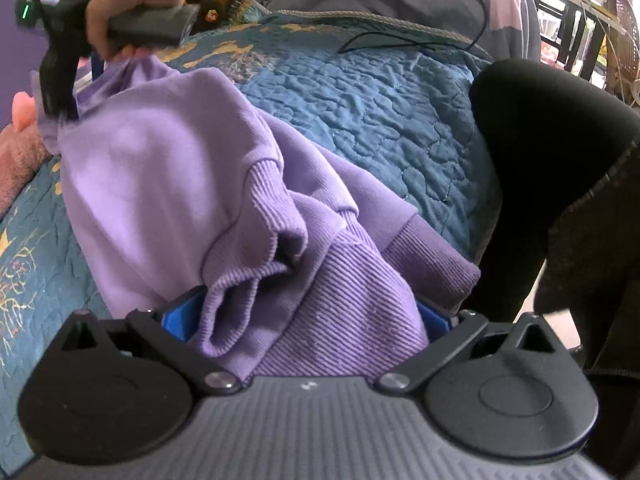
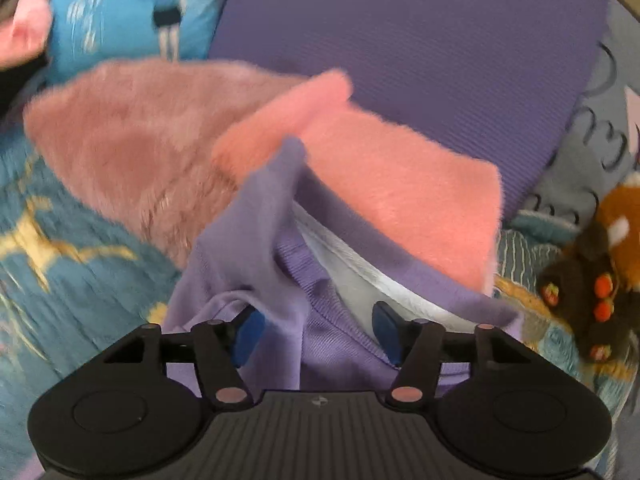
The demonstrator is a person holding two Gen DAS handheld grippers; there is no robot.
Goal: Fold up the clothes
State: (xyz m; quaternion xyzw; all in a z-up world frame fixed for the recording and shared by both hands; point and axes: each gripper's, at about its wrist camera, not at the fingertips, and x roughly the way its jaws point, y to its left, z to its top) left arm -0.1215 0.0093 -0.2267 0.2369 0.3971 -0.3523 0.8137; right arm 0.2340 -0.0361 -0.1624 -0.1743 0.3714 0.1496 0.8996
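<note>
Ribbed purple knit fills the gap right at the left gripper [image 1: 308,316]: that's the hem band of the purple sweatshirt [image 1: 168,184], bunched up with a ribbed cuff [image 1: 256,248] lying over it. Its jaws stand spread as wide as they go, blue pads poking out on either side of the cloth, not pinching it. Past that, the smooth fleece body of the sweatshirt runs up and to the left across the bed [image 1: 360,92], which has a teal quilted cover with puckered stitching and gold patterns.

At the far left end, a hand [image 1: 120,8] holds the right gripper [image 1: 66,114], its dark fingers down at the sweatshirt's far edge. In the right wrist view, the jaws sit about half apart with folds of purple fabric and the ribbed neckline between the blue pads; can't tell if they're actually clamping it. Beyond lies a fuzzy pink garment [image 2: 152,140], blurred, then a purple headboard [image 2: 420,40].
</note>
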